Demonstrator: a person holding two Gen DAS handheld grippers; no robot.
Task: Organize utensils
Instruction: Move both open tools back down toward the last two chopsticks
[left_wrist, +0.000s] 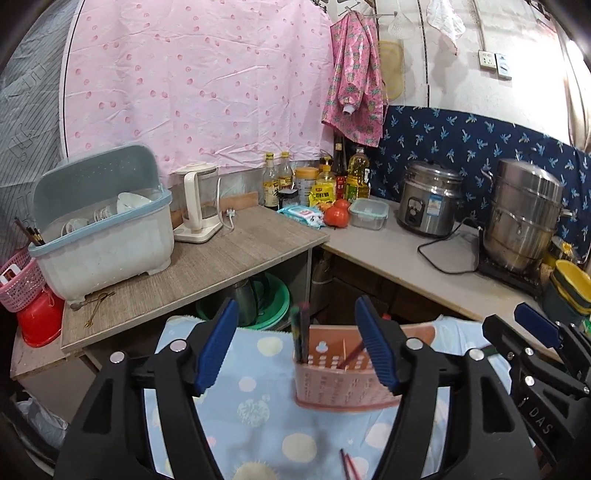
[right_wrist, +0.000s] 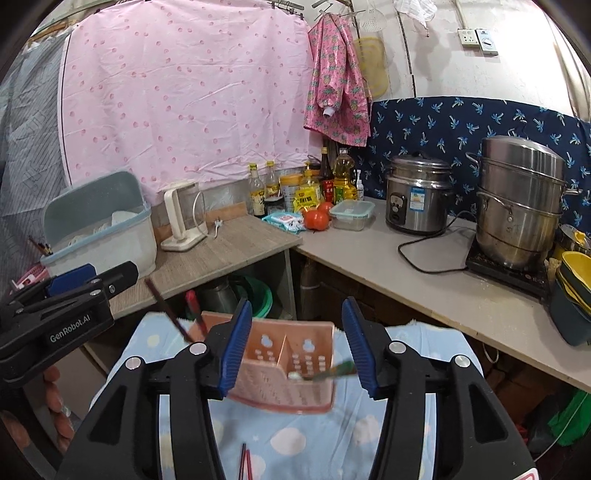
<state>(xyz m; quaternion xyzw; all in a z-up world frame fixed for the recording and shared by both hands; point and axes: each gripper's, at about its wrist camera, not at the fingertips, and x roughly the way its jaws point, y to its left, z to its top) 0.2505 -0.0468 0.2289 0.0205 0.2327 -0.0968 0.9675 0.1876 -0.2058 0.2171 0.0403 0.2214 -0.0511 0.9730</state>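
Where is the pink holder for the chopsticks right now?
The pink holder stands on the blue spotted cloth, low in the middle of both views, just ahead of the two grippers. More chopsticks lie on the cloth nearer the cameras.

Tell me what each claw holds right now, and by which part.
Nothing is held. Left claw stands open at the holder; right claw is open too, a blurred green utensil loose between its jaws.
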